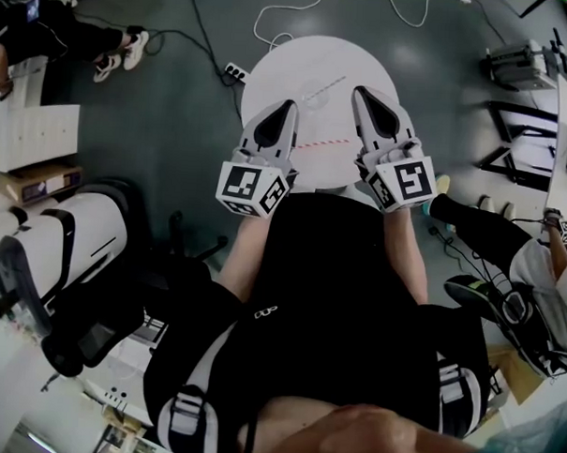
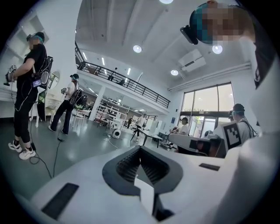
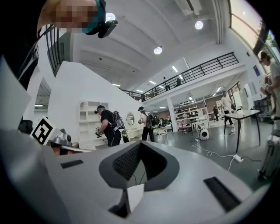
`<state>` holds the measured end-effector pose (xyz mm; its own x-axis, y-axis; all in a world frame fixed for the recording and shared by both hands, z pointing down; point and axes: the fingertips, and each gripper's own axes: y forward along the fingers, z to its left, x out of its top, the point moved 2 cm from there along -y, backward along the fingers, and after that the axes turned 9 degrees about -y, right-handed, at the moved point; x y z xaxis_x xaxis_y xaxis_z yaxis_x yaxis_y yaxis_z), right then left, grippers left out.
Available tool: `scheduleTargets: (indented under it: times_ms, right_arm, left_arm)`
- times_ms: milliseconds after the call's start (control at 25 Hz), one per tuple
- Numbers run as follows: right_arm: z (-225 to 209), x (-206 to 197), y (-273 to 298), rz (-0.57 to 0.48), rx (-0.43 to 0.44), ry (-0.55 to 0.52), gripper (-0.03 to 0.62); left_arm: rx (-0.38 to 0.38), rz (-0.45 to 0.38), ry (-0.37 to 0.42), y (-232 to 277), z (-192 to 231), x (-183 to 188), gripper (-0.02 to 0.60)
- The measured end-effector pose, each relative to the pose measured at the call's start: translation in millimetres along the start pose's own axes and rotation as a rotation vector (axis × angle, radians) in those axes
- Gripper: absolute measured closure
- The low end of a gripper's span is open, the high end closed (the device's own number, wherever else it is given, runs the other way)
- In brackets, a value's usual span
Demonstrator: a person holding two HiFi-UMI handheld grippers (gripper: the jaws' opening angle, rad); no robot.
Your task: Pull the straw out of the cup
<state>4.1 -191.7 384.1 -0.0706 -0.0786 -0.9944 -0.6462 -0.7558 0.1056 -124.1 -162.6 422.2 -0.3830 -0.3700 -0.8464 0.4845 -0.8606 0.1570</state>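
Note:
In the head view a red-and-white striped straw (image 1: 320, 143) lies flat on the round white table (image 1: 271, 75), between my two grippers. I see no cup in any view. My left gripper (image 1: 290, 107) hovers over the table's left part and is shut with nothing in it. To the right of the straw, my right gripper (image 1: 358, 91) is also shut and empty. Both point almost level, away from me. In the left gripper view the left gripper (image 2: 140, 148) has its jaws meeting at the tip, and in the right gripper view the right gripper (image 3: 141, 143) looks the same. Both views look out over the hall, not at the table.
A power strip (image 1: 235, 73) and cables lie on the floor behind the table. A white machine (image 1: 57, 249) stands at my left, and a person's legs (image 1: 480, 234) are at my right. Other people (image 2: 26, 92) stand about the hall, with desks (image 3: 243, 116) further off.

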Motion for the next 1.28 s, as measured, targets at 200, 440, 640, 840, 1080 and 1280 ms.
scheduleTargets:
  times_ms: [200, 440, 640, 840, 1080, 1280]
  right_arm:
    - [-6, -7, -3, -0.007, 0.035, 0.029, 0.579]
    - [-9, -19, -2, 0.011, 0.087, 0.049, 0.569]
    - [-10, -38, 1, 0.056, 0.134, 0.079, 0.447]
    - [-12, -58, 7, 0.101, 0.147, 0.106, 0.447]
    - [-18, -87, 12, 0.199, 0.110, 0.099, 0.447]
    - [-21, -105, 15, 0.244, 0.097, 0.123, 0.448]
  left_arm:
    - [0.034, -0.005, -0.014, 7, -3, -5, 0.572]
    - [0.084, -0.006, -0.027, 7, 1, -9, 0.572]
    - [0.111, -0.001, -0.032, 8, 4, -14, 0.572]
    - [0.141, 0.000, -0.035, 3, 11, -13, 0.572]
    - [0.147, 0.009, -0.037, 3, 14, -14, 0.572]
    - [0.139, 0.025, -0.035, 5, 14, -18, 0.572]
